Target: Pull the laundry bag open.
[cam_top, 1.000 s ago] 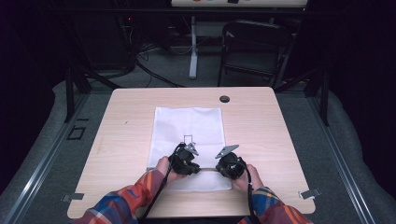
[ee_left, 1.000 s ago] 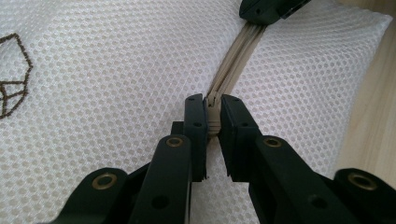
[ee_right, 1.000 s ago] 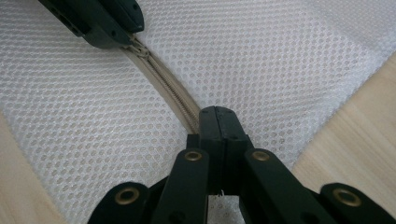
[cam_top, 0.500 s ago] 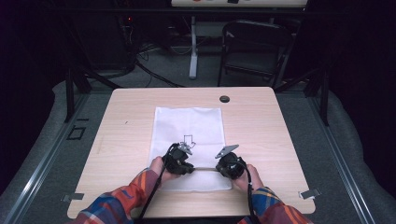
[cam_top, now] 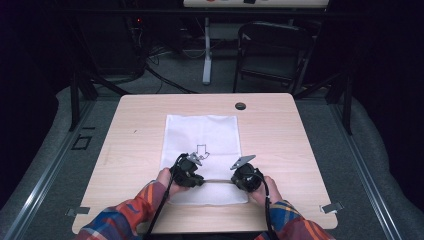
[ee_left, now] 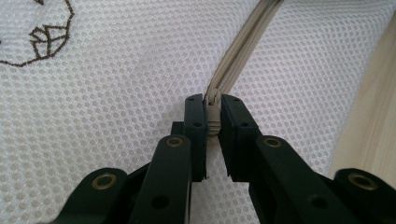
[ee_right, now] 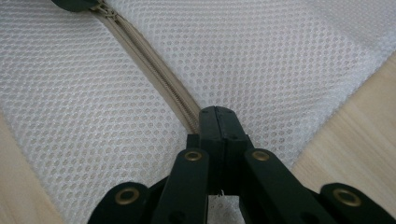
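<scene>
a white mesh bag lies flat on the middle of the wooden counter, its near end toward the person, with a small dark arrow-like mark printed on it. a beige zipper runs across the near part of the bag, between the two tongs.

in the left gripper view the left tongs are clenched on the zipper slider, which sits pinched between the two black jaws; the zipper runs away from them toward the top of that view, and a brown outline drawing shows on the mesh at upper left. the bare wood of the counter shows at the right edge.

in the right gripper view the right tongs are pressed fully together at the zipper line. they seem to pinch the zipper tape or mesh there, though what sits between the jaws is hidden. at the top left of that view the tip of the other tongs meets the far end of the zipper.

in the high view the left tongs and right tongs sit near each other over the bag's near part, each held in a hand coming from plaid sleeves. a small dark round spot sits near the counter's far edge. beyond the counter stands a dark chair.
</scene>
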The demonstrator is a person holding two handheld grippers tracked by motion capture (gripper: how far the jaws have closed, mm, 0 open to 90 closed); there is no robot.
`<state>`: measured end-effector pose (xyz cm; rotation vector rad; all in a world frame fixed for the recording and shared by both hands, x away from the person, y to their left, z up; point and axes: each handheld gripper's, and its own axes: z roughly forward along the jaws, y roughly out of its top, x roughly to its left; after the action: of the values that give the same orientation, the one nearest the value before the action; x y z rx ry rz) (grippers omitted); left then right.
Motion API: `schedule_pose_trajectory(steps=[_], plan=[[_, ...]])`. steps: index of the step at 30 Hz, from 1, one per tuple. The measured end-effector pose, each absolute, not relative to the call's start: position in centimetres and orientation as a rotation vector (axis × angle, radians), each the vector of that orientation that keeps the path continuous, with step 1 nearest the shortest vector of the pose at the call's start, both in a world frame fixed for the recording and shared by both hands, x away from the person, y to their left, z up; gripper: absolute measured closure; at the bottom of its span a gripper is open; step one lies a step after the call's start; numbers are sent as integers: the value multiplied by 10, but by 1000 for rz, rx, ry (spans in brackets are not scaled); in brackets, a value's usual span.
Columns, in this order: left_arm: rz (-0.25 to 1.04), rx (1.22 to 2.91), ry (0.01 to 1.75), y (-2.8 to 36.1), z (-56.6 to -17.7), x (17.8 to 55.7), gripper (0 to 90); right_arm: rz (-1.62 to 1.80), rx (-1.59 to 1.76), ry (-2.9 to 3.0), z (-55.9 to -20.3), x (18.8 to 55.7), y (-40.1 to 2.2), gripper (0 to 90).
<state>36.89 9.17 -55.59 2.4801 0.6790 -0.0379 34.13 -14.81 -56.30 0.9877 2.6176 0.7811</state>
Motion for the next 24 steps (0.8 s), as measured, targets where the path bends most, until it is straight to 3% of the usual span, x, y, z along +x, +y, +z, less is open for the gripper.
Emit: schedule_pose_trajectory(steps=[24], plan=[[-26,2491,731,115,-554,369,812,779,988,2620,-563,341,-148,900]])
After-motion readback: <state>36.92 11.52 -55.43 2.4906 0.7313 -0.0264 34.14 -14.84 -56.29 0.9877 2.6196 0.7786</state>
